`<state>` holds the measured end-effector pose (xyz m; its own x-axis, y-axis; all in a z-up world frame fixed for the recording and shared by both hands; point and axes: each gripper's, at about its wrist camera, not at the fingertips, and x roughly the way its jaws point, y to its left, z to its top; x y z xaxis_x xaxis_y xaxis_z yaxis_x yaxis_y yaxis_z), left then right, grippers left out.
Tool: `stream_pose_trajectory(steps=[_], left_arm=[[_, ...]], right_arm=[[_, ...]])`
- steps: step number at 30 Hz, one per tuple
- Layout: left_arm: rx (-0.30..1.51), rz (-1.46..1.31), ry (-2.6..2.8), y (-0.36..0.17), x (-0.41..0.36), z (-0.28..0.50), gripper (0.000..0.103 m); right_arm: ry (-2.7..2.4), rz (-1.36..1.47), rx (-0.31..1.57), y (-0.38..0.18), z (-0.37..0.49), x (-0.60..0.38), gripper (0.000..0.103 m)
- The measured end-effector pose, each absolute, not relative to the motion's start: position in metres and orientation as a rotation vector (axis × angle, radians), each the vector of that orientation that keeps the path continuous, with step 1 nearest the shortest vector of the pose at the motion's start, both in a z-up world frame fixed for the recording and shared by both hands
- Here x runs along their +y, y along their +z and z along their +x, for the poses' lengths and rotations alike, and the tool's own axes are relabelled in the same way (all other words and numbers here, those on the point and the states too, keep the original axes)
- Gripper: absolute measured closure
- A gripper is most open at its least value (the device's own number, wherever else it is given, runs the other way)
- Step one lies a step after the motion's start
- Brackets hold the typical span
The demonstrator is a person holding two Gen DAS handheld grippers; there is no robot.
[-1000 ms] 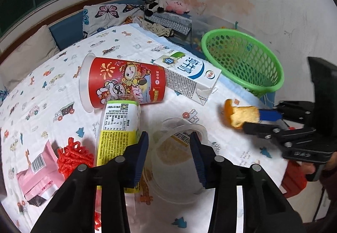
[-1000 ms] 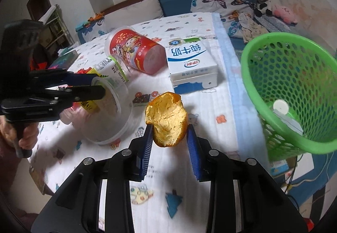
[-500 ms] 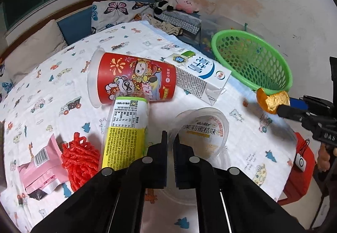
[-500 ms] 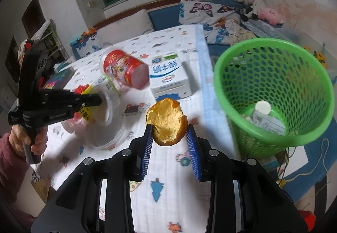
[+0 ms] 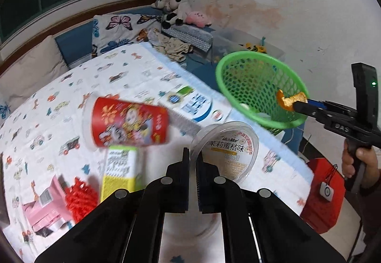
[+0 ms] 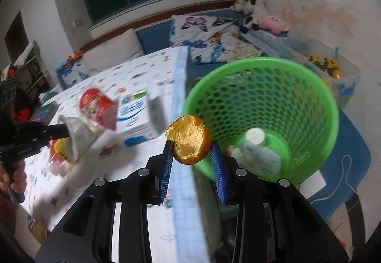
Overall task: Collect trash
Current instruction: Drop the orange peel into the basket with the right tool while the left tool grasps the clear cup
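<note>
Bedroom surroundings are seen in both wrist views: a dark window, a stained white wall, butterfly-print pillows, and a bed (image 5: 133, 77) covered by a white sheet printed with small cartoon vehicles. Trash is scattered on that sheet — a red cartoon-printed paper cup (image 5: 128, 123) lying on its side, a white and blue milk carton (image 5: 195, 106) just behind it, a yellow-labelled package (image 5: 120, 172), a red crinkled bundle (image 5: 81, 198) and a pink wrapper (image 5: 45, 205). A clear plastic cup (image 5: 228, 156), round-rimmed, with a printed lid film partly peeled and pale residue inside, is pinched by its rim wall between the nearly closed jaws of the left gripper (image 5: 192, 167) and is held tilted above the sheet; in the right wrist view it is seen blurred at the left (image 6: 76, 136). Beside the bed a green mesh basket (image 6: 309, 101) stands on the floor, and a white bottle (image 6: 257, 146) lies in its bottom. An orange peel (image 6: 189, 142) — cup-shaped, bright orange outside and ragged pale yellow inside — is clamped between the blue pads of the right gripper (image 6: 190, 160), at the near rim of the basket; seen from the left wrist, the peel (image 5: 289, 100) appears in front of the basket (image 5: 250, 77) opening. A hand (image 5: 359, 160) is wrapped around the right gripper's handle.
</note>
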<state>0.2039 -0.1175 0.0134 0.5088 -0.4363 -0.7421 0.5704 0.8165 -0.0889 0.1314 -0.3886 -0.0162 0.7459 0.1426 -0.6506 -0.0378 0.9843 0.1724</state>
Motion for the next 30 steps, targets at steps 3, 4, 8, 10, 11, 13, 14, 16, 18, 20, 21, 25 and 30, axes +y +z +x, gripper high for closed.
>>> stream_pose_trajectory(steps=[3, 4, 8, 10, 11, 13, 14, 16, 18, 20, 21, 25, 30], left_arm=[[0.829, 0.18, -0.634, 0.022, -0.133, 0.207, 0.098], [0.825, 0.185, -0.638, 0.024, -0.137, 0.207, 0.098], [0.812, 0.195, -0.663, 0.033, -0.159, 0.213, 0.098], [0.811, 0.196, -0.678, 0.036, -0.168, 0.217, 0.098], [0.81, 0.198, -0.683, 0.038, -0.173, 0.218, 0.098], [0.81, 0.205, -0.692, 0.04, -0.183, 0.222, 0.098], [0.81, 0.208, -0.697, 0.041, -0.187, 0.224, 0.098], [0.811, 0.213, -0.704, 0.042, -0.197, 0.228, 0.098], [0.814, 0.219, -0.711, 0.043, -0.206, 0.232, 0.098], [0.816, 0.226, -0.718, 0.044, -0.217, 0.237, 0.098], [0.818, 0.228, -0.72, 0.044, -0.221, 0.239, 0.098], [0.829, 0.236, -0.734, 0.042, -0.244, 0.246, 0.098], [0.85, 0.253, -0.745, 0.035, -0.271, 0.254, 0.098]], right_arm=[[0.058, 0.135, 0.728, -0.017, 0.137, -0.4, 0.07], [0.047, 0.132, 0.73, -0.018, 0.139, -0.403, 0.07], [0.001, 0.134, 0.746, -0.023, 0.148, -0.421, 0.07], [-0.018, 0.139, 0.753, -0.026, 0.15, -0.428, 0.07], [-0.028, 0.145, 0.76, -0.028, 0.152, -0.433, 0.07], [-0.04, 0.153, 0.765, -0.032, 0.154, -0.44, 0.07], [-0.044, 0.156, 0.77, -0.033, 0.155, -0.442, 0.07], [-0.054, 0.168, 0.777, -0.036, 0.156, -0.447, 0.068], [-0.063, 0.179, 0.783, -0.039, 0.157, -0.451, 0.067], [-0.066, 0.199, 0.788, -0.042, 0.156, -0.455, 0.067], [-0.067, 0.205, 0.789, -0.043, 0.156, -0.457, 0.066], [-0.074, 0.209, 0.777, -0.042, 0.151, -0.462, 0.058], [-0.076, 0.208, 0.755, -0.036, 0.142, -0.466, 0.055]])
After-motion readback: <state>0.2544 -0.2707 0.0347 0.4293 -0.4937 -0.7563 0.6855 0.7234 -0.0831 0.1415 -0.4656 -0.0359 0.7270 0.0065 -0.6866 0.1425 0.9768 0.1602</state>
